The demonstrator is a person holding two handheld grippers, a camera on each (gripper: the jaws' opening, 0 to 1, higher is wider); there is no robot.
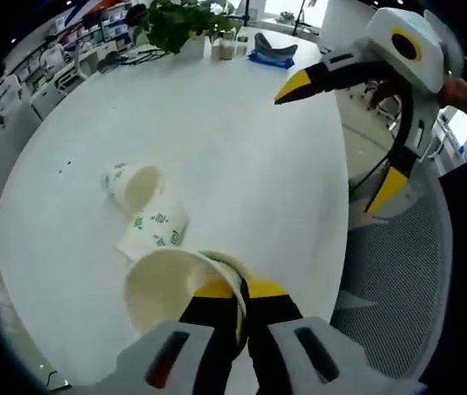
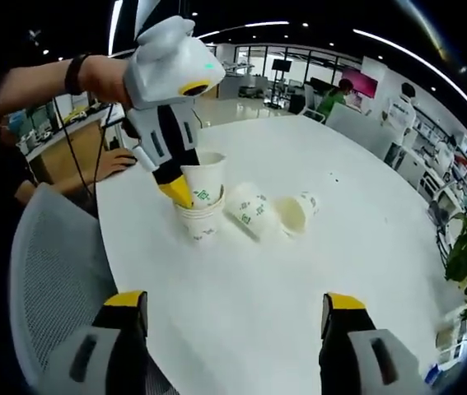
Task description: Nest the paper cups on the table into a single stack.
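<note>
Here the left gripper (image 1: 244,290) has its yellow-tipped jaws pinched on the rim of an upright paper cup (image 1: 171,284), one jaw inside the wall and one outside. In the right gripper view that same left gripper (image 2: 185,191) comes down from the upper left, held by a person's hand, and the gripped cup (image 2: 203,179) sits partly nested in the top of a short upright stack of cups (image 2: 200,220) standing on the white tabletop (image 2: 340,247). Just to the side of the stack lie two more cups on their sides: one with green print (image 2: 254,210) nearest the stack, and another (image 2: 297,212) touching or almost touching it, its open mouth turned towards the camera. In the left gripper view these two show as a printed cup (image 1: 155,230) lying just beyond the held cup and a second one (image 1: 134,185) past it with its mouth visible. The right gripper (image 2: 237,317) hovers above the near part of the tabletop with its jaws spread wide and nothing between them; it appears in the left gripper view at the upper right (image 1: 344,132), well apart from the cups. A grey mesh chair (image 2: 48,271) stands at the tabletop edge, and a leafy plant (image 1: 184,25) sits at the far side of the tabletop.
</note>
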